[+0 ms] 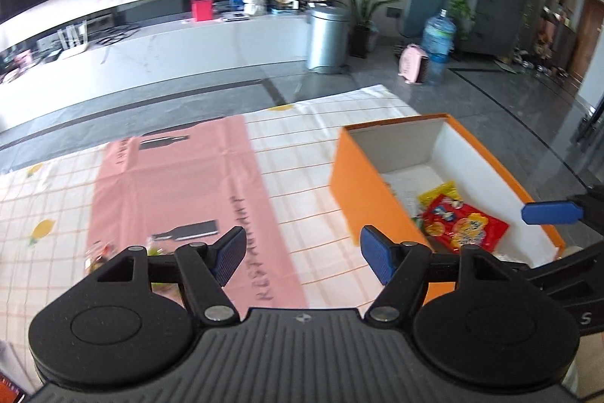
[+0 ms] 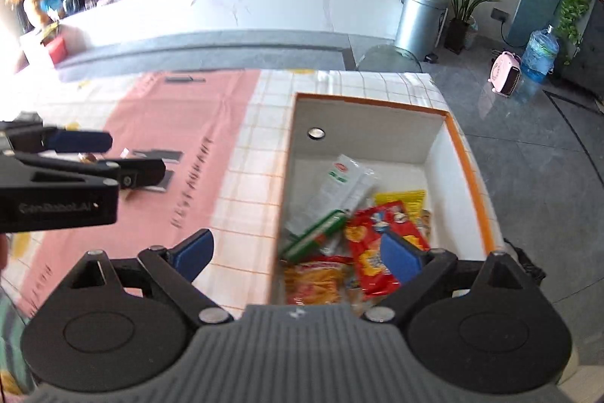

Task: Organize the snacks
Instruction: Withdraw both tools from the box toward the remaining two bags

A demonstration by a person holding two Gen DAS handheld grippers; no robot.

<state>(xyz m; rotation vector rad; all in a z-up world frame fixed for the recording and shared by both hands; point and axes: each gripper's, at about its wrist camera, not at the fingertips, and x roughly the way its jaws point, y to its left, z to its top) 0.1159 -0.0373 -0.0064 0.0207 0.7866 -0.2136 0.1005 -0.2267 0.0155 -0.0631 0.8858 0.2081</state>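
An orange box (image 2: 472, 161) with a white inside stands on the table's right part; it also shows in the left wrist view (image 1: 358, 191). Inside lie a red snack bag (image 2: 372, 252), a white packet (image 2: 339, 187), a yellow packet (image 2: 402, 197), a green-striped packet (image 2: 317, 235) and an orange bag (image 2: 321, 282). My right gripper (image 2: 298, 253) is open and empty above the box's near left wall. My left gripper (image 1: 302, 259) is open and empty above the pink mat (image 1: 181, 191). A small snack (image 1: 102, 253) lies partly hidden behind its left finger.
The table carries a checked cloth (image 1: 302, 153) with the pink mat (image 2: 170, 123) on it. Beyond the table's far edge are grey floor, a white TV bench (image 1: 188, 44), a steel bin (image 1: 326, 38), a water bottle (image 1: 438, 40) and plants.
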